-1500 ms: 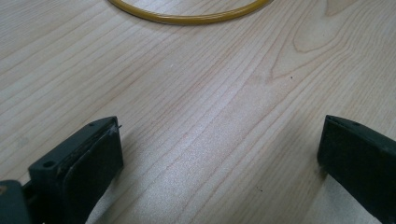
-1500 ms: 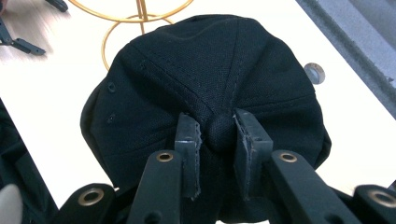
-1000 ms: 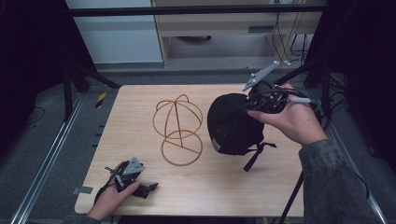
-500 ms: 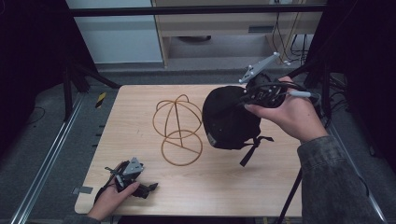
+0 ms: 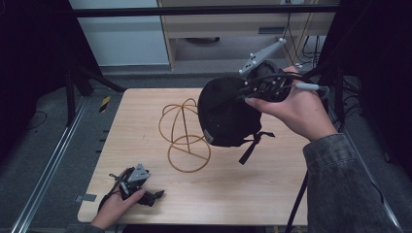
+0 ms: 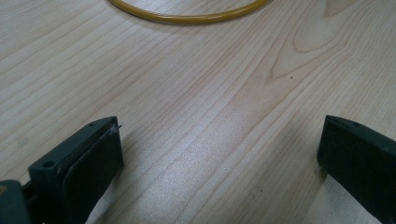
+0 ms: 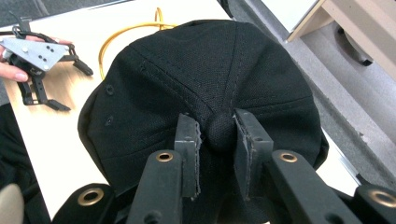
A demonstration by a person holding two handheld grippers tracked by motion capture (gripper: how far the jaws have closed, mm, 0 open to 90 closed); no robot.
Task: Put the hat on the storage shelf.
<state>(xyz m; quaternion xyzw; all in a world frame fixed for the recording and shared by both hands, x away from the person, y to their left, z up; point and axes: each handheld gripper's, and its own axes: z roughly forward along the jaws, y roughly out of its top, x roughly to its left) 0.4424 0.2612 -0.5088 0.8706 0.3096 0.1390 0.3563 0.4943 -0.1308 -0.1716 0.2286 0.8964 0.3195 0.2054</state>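
So there's one black cap (image 5: 226, 114) up in the air over the right-middle of the wooden table (image 5: 272, 194), held by the right gripper (image 5: 265, 87), whose two jaws are pinched on the little button at the very top of the crown; you can see that really clearly in the right gripper view, jaws tight on either side of the button (image 7: 219, 130). The cap's strap (image 5: 250, 145) dangles down toward the tabletop. Right beside the cap on its left, partly overlapped by it from the high view, stands one yellow wire hat stand (image 5: 182, 131): a ring base on the table with hoops rising into a dome shape. The left gripper (image 5: 145, 196) sits low at the near left corner of the table, held by the person's left hand (image 5: 114, 208), well apart from the stand and the cap. Its jaws are spread wide with nothing but bare wood between them, and in the left gripper view a curve of the stand's base ring (image 6: 187, 16) shows ahead of them. Around the table: dark tripod legs (image 5: 80, 80) off to the left, a pale cabinet (image 5: 121, 34) and a wooden shelf unit (image 5: 233, 29) behind, cables (image 5: 303, 39) at the back right, and a grey floor rail (image 5: 48, 170) running along the left side. Count: one cap, one stand, two grippers.
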